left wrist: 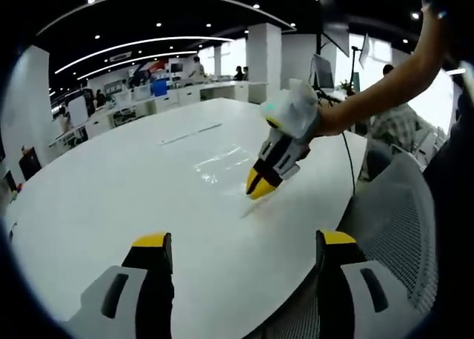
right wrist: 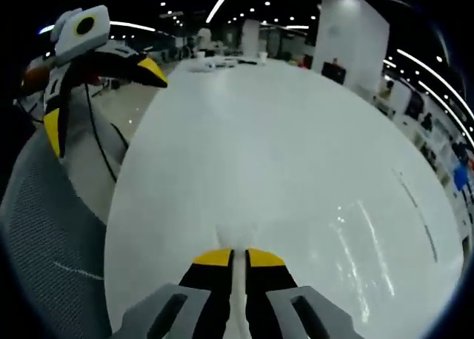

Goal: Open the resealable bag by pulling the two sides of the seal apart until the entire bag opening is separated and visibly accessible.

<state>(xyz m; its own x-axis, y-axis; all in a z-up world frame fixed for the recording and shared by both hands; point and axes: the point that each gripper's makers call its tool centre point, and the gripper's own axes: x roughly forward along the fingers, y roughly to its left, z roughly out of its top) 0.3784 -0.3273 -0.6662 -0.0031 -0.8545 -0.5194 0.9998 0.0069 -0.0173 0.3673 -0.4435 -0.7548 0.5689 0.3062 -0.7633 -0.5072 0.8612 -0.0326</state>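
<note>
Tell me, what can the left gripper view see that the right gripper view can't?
The left gripper view shows the right gripper from outside, held on a person's bare arm, its yellow tips down on the clear plastic resealable bag, which lies flat. Its own jaws stand wide apart, empty.

The right gripper view shows that gripper's jaws closed on a thin strip of the bag's edge, and the left gripper raised beside a grey mesh chair.

Both show the large white table and the office behind it.
</note>
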